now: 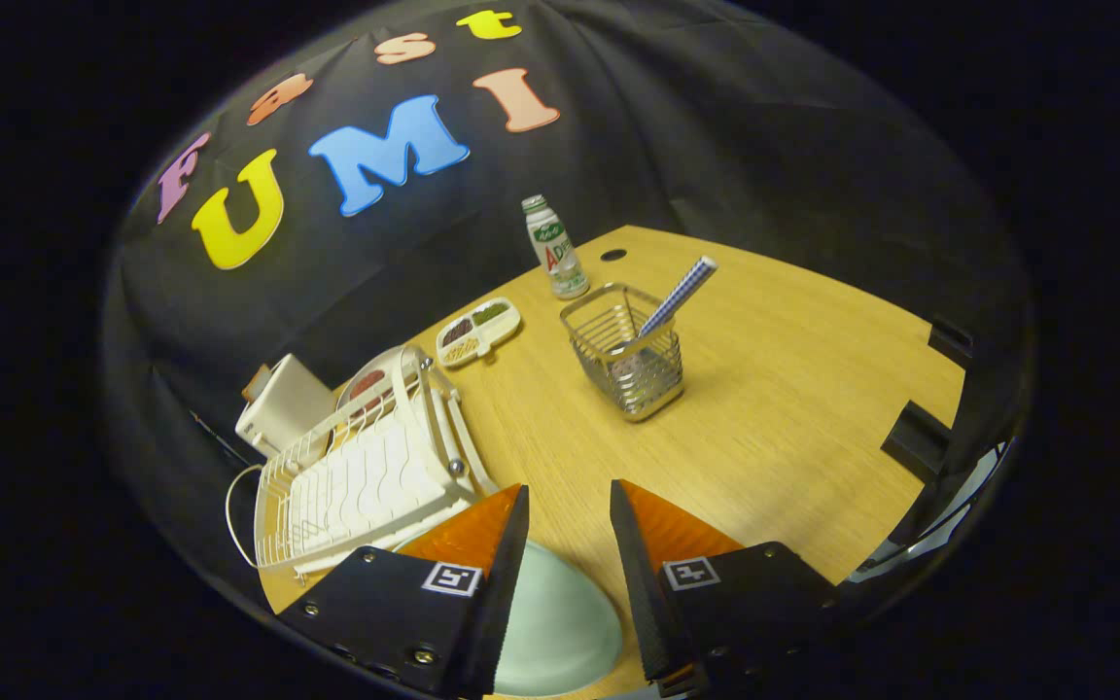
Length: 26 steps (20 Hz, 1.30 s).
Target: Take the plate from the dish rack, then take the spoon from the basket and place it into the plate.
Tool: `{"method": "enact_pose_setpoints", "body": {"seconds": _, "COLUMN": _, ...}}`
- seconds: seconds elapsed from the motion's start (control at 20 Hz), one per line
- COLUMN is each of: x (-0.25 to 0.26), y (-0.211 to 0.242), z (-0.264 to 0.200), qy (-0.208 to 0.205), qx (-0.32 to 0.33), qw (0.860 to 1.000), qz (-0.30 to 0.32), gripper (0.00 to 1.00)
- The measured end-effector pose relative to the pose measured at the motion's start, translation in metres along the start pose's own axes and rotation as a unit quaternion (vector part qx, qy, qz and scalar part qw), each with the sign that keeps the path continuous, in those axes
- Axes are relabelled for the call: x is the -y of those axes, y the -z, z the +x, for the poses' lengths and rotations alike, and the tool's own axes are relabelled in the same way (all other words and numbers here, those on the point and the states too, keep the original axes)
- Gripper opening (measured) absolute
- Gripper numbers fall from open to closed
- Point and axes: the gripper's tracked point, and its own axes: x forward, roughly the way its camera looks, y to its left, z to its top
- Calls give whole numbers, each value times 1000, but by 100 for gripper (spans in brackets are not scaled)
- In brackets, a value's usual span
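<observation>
A pale green plate [560, 622] lies flat on the wooden table [793, 389], low between my two fingers and close to their base. My gripper [570, 486] stands open above it, and neither finger touches it. A white wire dish rack [366, 486] sits just left of the left finger, with a patterned plate [370, 384] upright at its far end. Beyond the fingertips stands a wire basket [628, 365]. A spoon with a blue checked handle [679, 295] leans out of it to the right.
A small green-capped bottle [553, 246] stands behind the basket. A divided snack tray [478, 331] lies to the basket's left. A white box [280, 413] sits behind the rack. Black brackets [915, 439] line the table's right edge.
</observation>
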Motion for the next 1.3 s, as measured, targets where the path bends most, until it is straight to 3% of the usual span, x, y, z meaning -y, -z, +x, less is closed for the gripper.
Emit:
{"method": "enact_pose_setpoints", "body": {"seconds": 0.25, "x": 28, "y": -52, "z": 21, "qy": 50, "qx": 55, "qw": 995, "qz": 59, "gripper": 53}}
{"method": "enact_pose_setpoints", "body": {"seconds": 0.65, "x": 64, "y": -95, "z": 57, "qy": 109, "qx": 93, "qw": 983, "qz": 119, "gripper": 53}}
{"method": "enact_pose_setpoints", "body": {"seconds": 1.0, "x": 70, "y": -104, "z": 92, "qy": 106, "qx": 89, "qw": 979, "qz": 148, "gripper": 54}}
{"method": "enact_pose_setpoints", "body": {"seconds": 1.15, "x": 72, "y": -104, "z": 98, "qy": 106, "qx": 84, "qw": 979, "qz": 149, "gripper": 32}}
{"method": "enact_pose_setpoints", "body": {"seconds": 1.2, "x": 65, "y": -112, "z": 92, "qy": 83, "qx": 94, "qw": 980, "qz": 154, "gripper": 32}}
{"method": "enact_pose_setpoints", "body": {"seconds": 1.25, "x": 60, "y": -113, "z": 101, "qy": 82, "qx": 97, "qw": 981, "qz": 150, "gripper": 17}}
{"method": "enact_pose_setpoints", "body": {"seconds": 1.3, "x": 59, "y": -111, "z": 93, "qy": 87, "qx": 92, "qw": 982, "qz": 139, "gripper": 16}}
